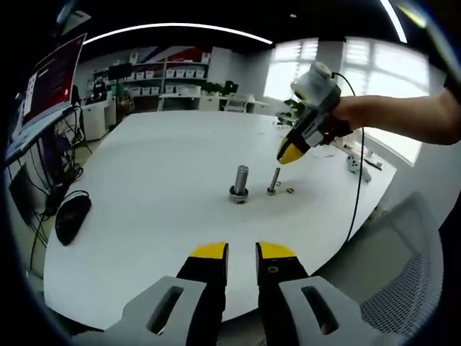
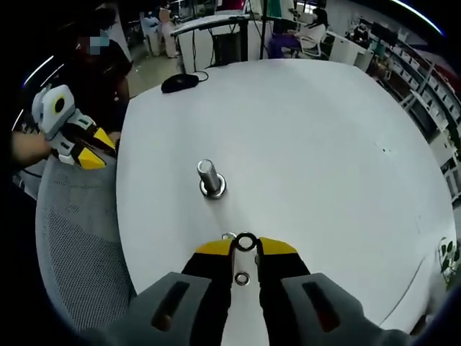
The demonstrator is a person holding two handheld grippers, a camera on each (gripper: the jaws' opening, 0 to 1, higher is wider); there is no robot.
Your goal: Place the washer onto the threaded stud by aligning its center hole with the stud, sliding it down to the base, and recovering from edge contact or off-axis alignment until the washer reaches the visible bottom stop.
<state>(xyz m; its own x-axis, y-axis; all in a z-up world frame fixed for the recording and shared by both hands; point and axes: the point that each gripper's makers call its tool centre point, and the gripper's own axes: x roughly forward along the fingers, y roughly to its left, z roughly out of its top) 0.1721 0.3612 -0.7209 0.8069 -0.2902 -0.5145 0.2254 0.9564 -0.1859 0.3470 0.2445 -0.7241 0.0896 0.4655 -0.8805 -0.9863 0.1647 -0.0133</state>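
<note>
Two upright studs stand mid-table: a thick bolt (image 1: 240,183) (image 2: 210,179) with a wide base, and to its right a thin threaded stud (image 1: 274,180). My right gripper (image 1: 288,153) (image 2: 245,249) hovers above and slightly right of the thin stud, shut on a small metal washer (image 2: 245,242) pinched at its yellow tips. A small ring-shaped part (image 2: 242,278) shows lower between the jaws; I cannot tell what it is. Another tiny piece (image 1: 289,189) lies on the table beside the thin stud. My left gripper (image 1: 241,252) stays near the table's front edge, open, with nothing in it.
The white table (image 1: 158,166) (image 2: 324,144) is round-edged. A black mouse (image 1: 72,216) (image 2: 178,83) lies near one edge. A grey mesh chair (image 1: 410,274) (image 2: 72,238) stands at the table's rim. A monitor (image 1: 50,79) and cables are at the left.
</note>
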